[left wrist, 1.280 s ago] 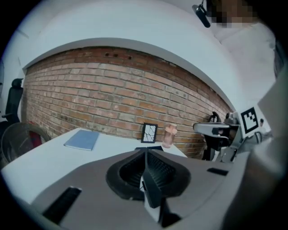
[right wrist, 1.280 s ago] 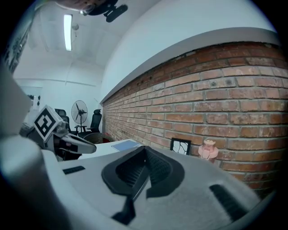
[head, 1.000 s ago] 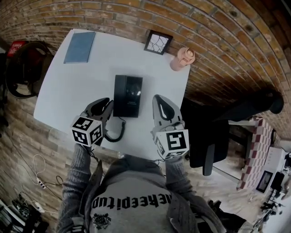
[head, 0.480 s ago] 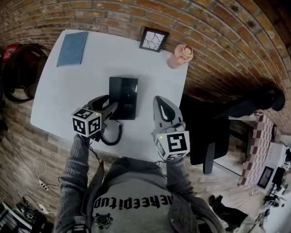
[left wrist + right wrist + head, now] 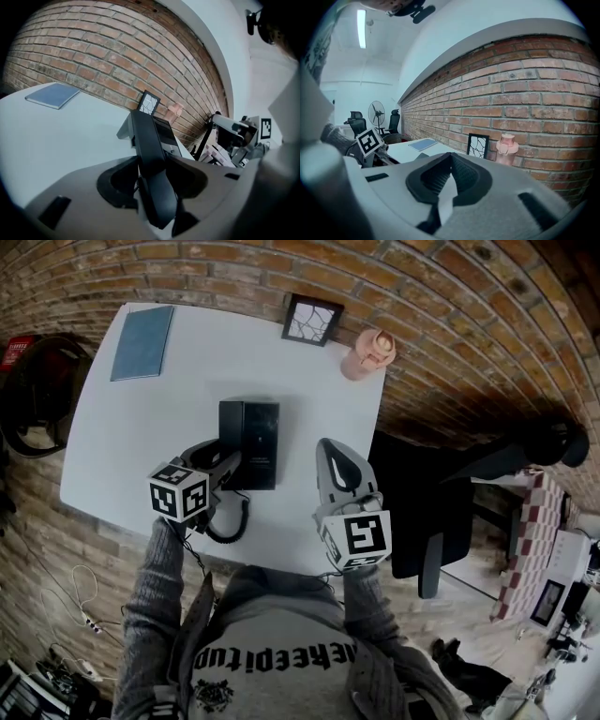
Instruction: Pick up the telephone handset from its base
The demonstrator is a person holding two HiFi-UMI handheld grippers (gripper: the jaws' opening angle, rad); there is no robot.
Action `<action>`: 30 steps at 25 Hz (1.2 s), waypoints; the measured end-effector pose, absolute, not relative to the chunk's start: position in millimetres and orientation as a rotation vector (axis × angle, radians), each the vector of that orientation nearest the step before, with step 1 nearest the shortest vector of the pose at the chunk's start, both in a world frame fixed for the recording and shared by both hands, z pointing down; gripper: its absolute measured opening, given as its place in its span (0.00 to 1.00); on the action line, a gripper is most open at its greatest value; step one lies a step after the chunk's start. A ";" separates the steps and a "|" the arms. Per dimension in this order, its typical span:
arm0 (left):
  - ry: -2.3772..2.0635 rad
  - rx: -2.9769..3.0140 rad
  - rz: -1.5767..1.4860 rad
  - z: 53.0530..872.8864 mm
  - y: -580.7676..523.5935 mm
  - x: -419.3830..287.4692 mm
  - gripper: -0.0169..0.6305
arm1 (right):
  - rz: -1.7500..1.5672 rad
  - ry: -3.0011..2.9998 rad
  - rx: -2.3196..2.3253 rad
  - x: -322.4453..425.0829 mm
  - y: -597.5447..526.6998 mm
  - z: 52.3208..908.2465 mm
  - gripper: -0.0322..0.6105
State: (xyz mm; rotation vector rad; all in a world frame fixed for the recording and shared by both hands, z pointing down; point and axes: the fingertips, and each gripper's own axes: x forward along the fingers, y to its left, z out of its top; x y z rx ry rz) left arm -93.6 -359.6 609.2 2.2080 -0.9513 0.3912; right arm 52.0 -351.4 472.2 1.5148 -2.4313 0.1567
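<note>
A black telephone base lies on the white table, with the handset resting along its left side. My left gripper straddles the handset's near end. In the left gripper view the handset runs between the jaws of the left gripper, which are closing. The pads stand close at its sides, and I see no squeeze. The handset still lies on the base. To the right of the phone, my right gripper hovers with its pads meeting, shown empty in its own view.
A coiled cord loops toward the table's near edge. A blue notebook lies at the far left, with a picture frame and a pink bottle by the brick wall. A black office chair stands right of the table.
My left gripper has come down and toward the phone, and its jaws have spread from shut to wide around the handset's near end. The right gripper has hardly moved.
</note>
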 end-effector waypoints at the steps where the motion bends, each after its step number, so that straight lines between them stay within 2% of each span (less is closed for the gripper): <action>1: -0.953 2.196 0.385 610.0 -360.2 -94.3 0.30 | 0.157 -2.432 1.513 51.3 -352.5 473.3 0.06; 9: -1.005 2.076 0.395 602.7 -358.4 -99.9 0.21 | 0.147 -2.452 1.495 48.1 -351.9 469.0 0.06; 30: -1.113 1.968 0.372 600.0 -349.7 -112.8 0.19 | 0.105 -2.454 1.504 55.1 -348.3 457.9 0.06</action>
